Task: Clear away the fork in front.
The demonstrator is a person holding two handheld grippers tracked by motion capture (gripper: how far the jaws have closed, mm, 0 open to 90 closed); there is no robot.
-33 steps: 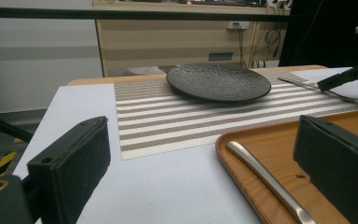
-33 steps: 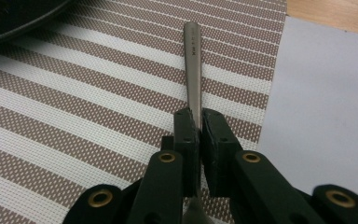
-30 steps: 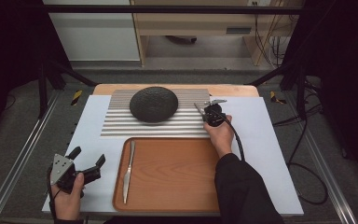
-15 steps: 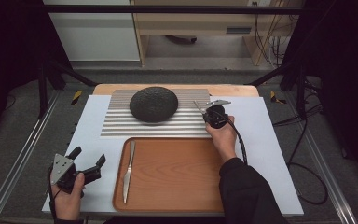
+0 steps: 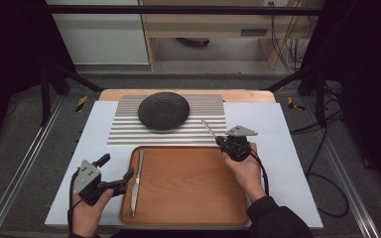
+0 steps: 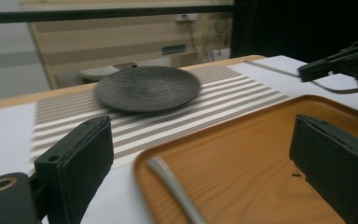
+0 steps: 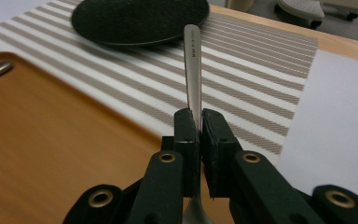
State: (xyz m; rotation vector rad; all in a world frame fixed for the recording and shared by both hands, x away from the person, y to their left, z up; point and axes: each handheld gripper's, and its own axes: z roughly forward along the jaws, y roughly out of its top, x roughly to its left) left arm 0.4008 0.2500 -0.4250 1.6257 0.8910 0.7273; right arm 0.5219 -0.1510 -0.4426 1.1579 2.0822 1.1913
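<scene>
My right gripper (image 5: 221,141) is shut on a silver utensil (image 5: 209,130), with the handle sticking out ahead of the jaws toward the dark round plate (image 5: 163,110). It hovers over the far right corner of the wooden tray (image 5: 193,183). In the right gripper view the pads (image 7: 186,126) pinch the utensil (image 7: 193,70) near its neck. My left gripper (image 5: 115,167) stands open just left of the tray, beside a table knife (image 5: 136,178) lying along the tray's left side. The left gripper view shows nothing between its jaws, and the knife (image 6: 172,186) lies ahead.
The plate sits on a striped placemat (image 5: 124,134) over a white sheet covering the table. Black frame legs and cables stand on the floor at both sides. The plate (image 6: 147,87) and the right gripper (image 6: 326,70) lie ahead in the left gripper view.
My right gripper carried the utensil from beside the plate back toward the tray's far right corner. My left gripper shifted a little right toward the tray, still open.
</scene>
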